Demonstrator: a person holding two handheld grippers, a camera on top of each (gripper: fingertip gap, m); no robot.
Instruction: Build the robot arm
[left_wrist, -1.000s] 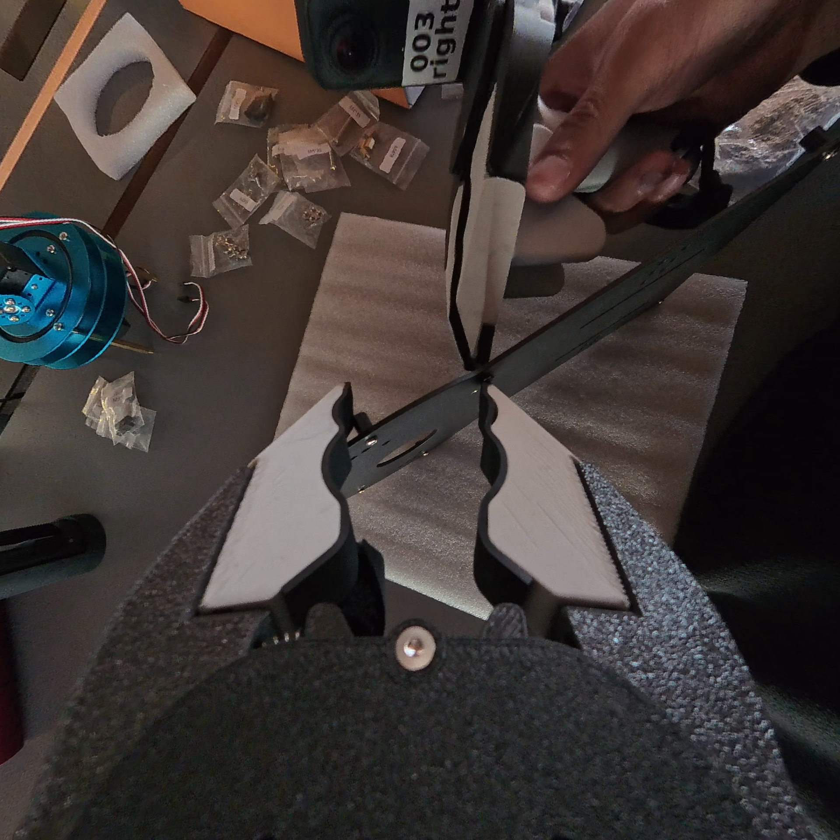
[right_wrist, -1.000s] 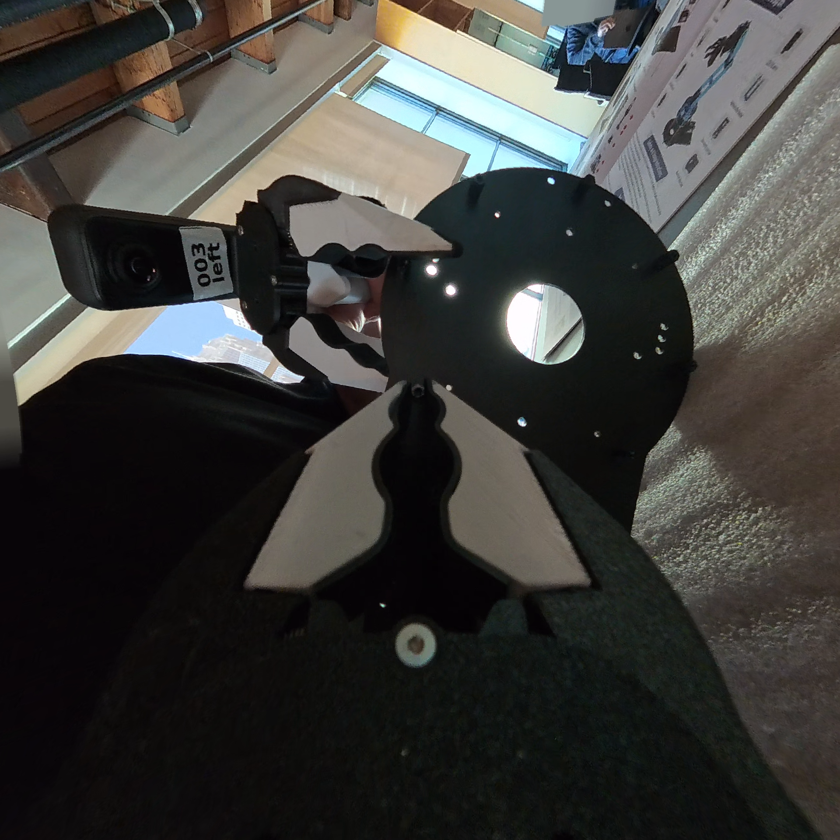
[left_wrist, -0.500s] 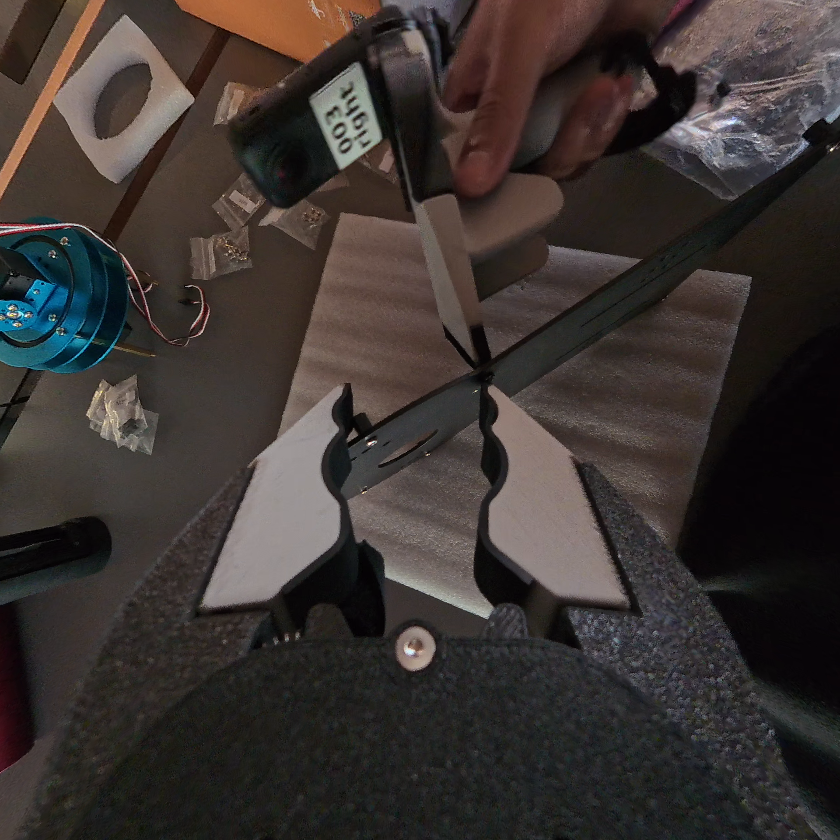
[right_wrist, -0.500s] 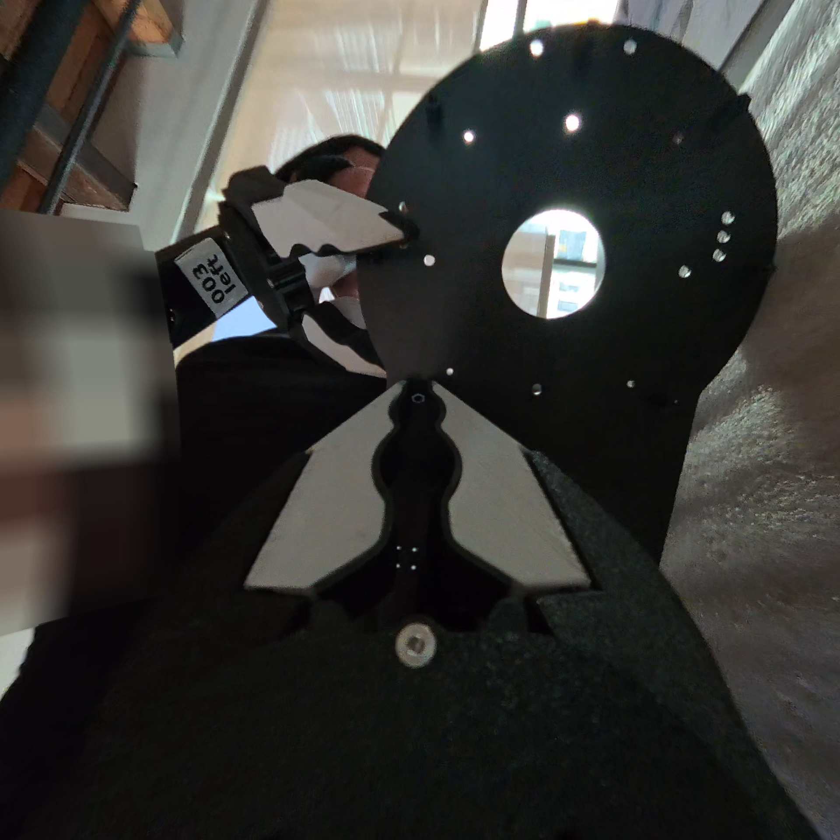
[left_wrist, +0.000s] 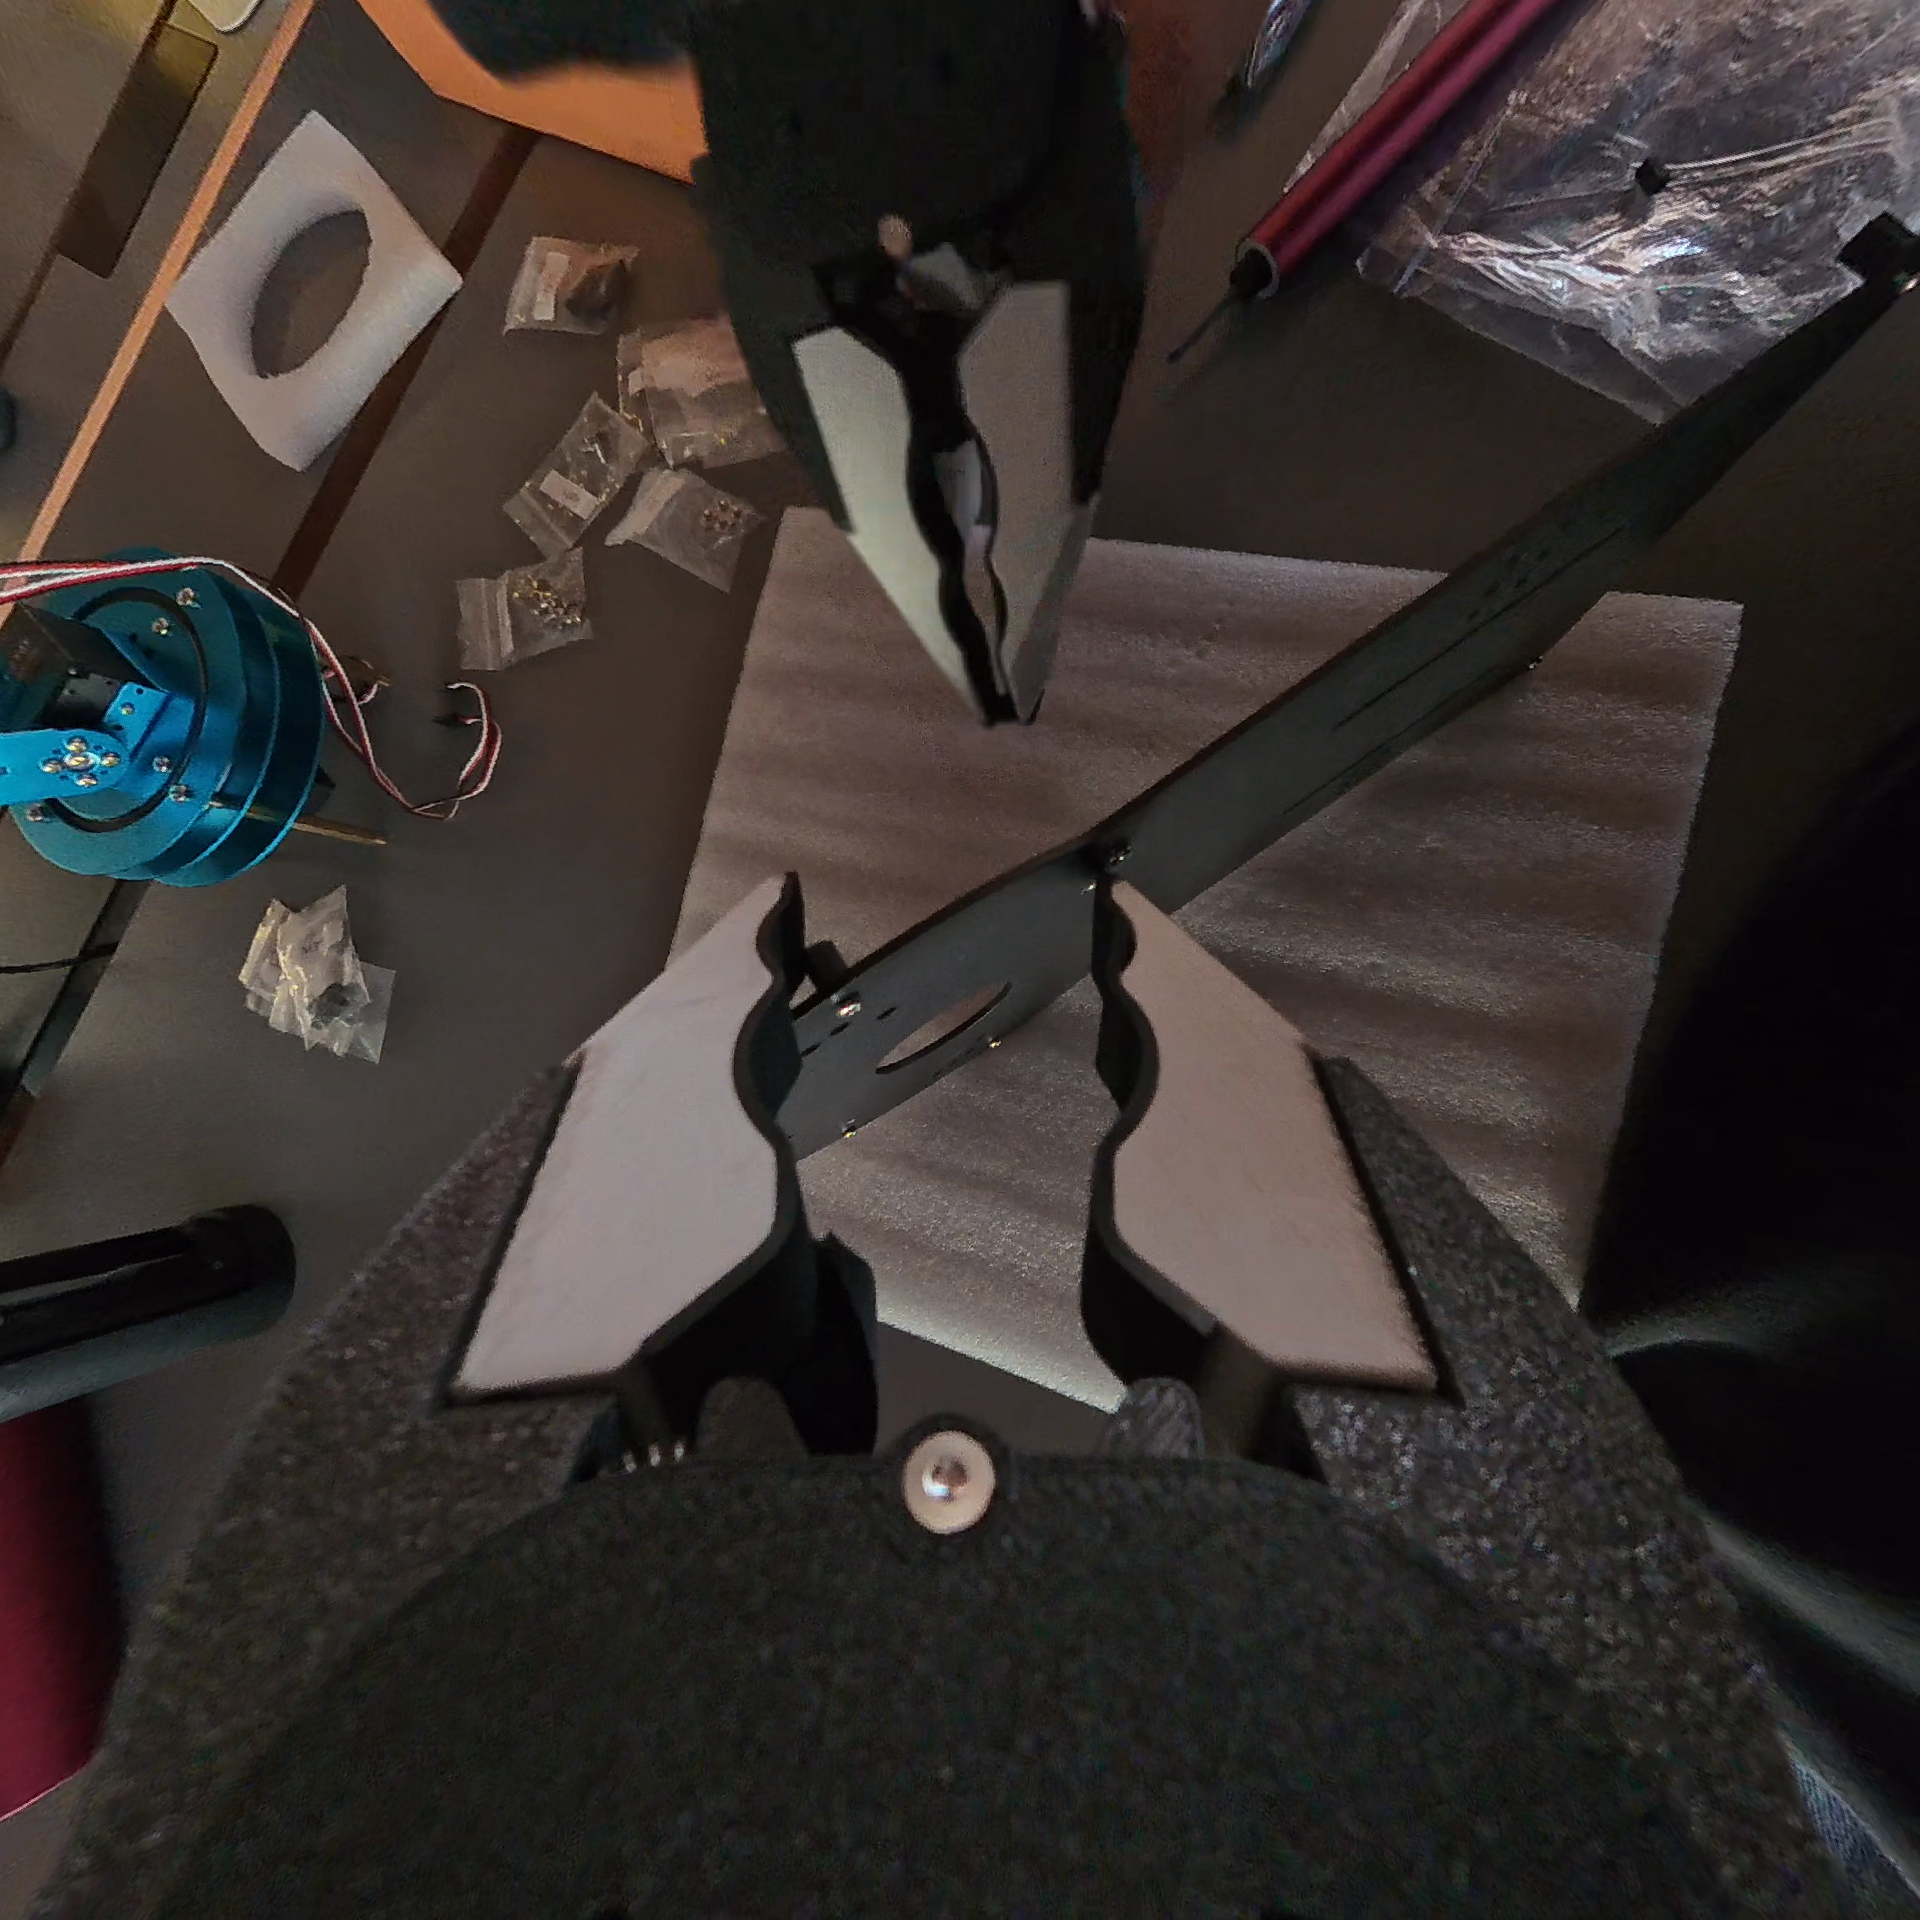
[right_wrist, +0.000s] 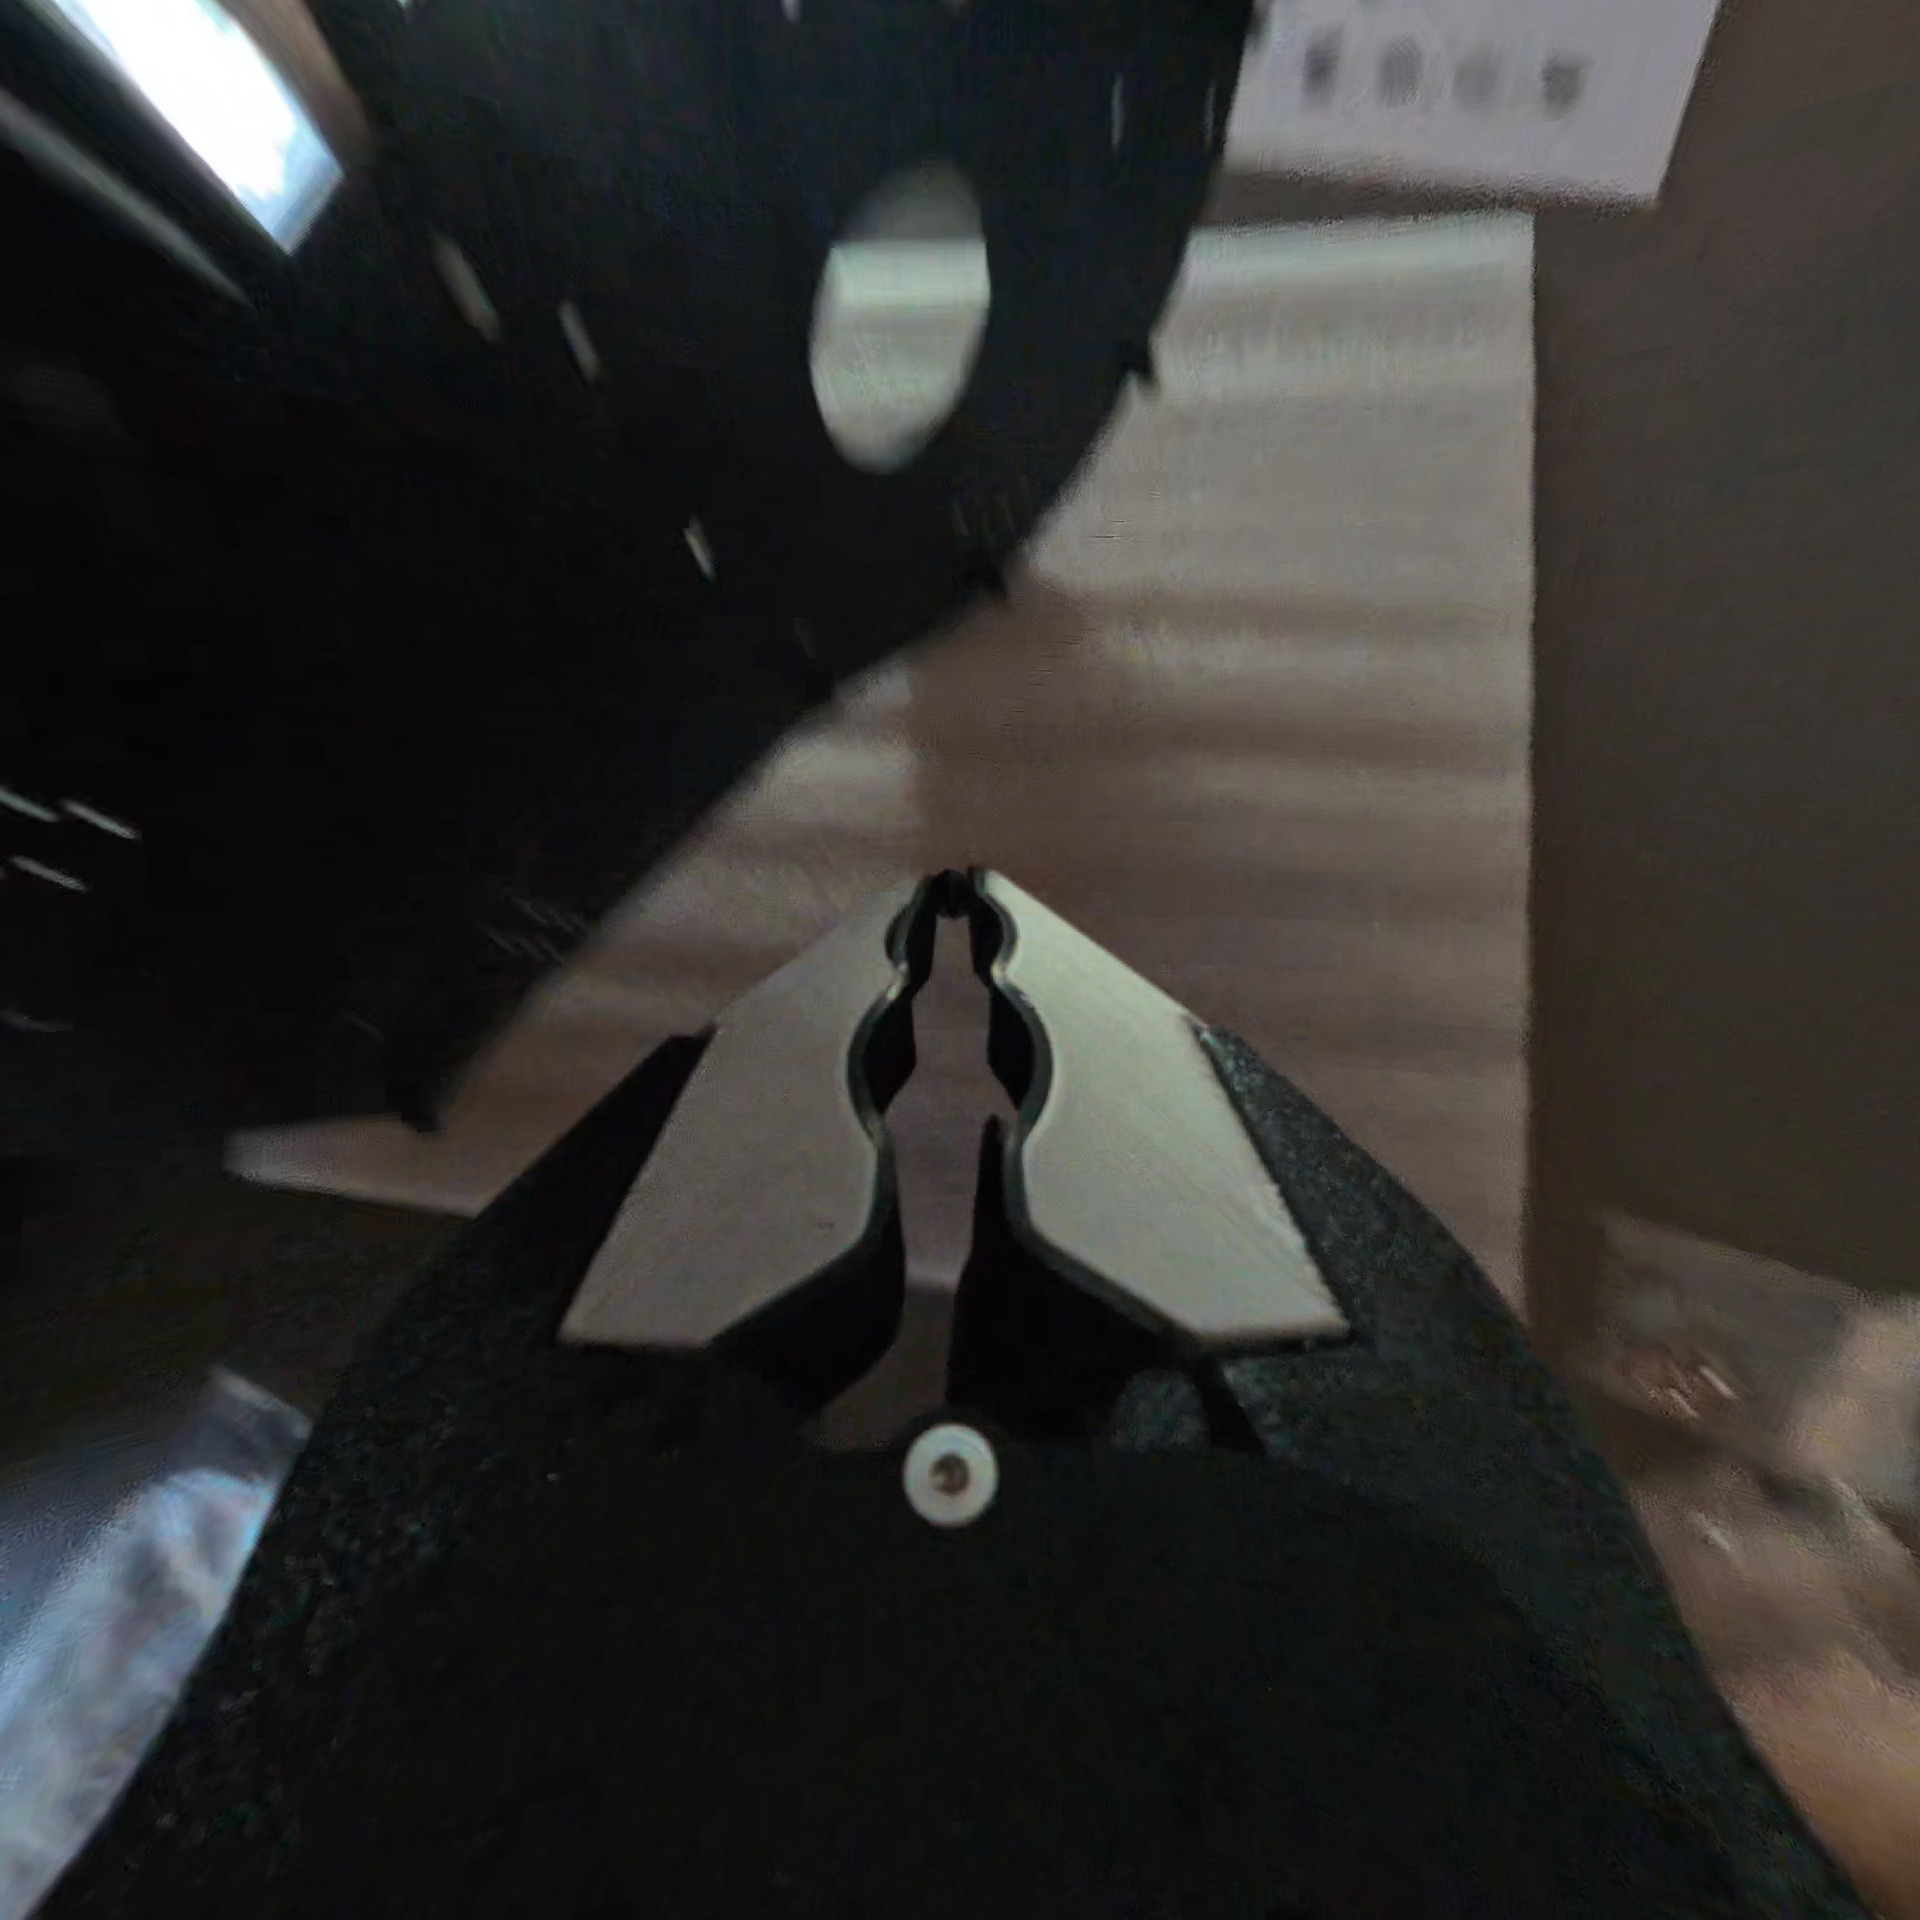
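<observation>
above the foam sheet (left_wrist: 1403, 987): left gripper (left_wrist: 945, 894) clamped on a black perforated plate (left_wrist: 1299, 779). right gripper (right_wrist: 961, 883), jaws together and empty, hangs just beside the plate.

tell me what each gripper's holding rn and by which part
The left gripper holds the black round plate edge-on by its rim, jaws wide across it. The right gripper is shut on nothing, clear of the plate.

I see a matt black metal plate (left_wrist: 1299, 769) over ribbed white foam sheet (left_wrist: 1403, 935), glossy blue anodised metal hub (left_wrist: 177, 727), clear plastic bags (left_wrist: 623, 488), and grainy black plastic on my left tool (left_wrist: 945, 935).
</observation>
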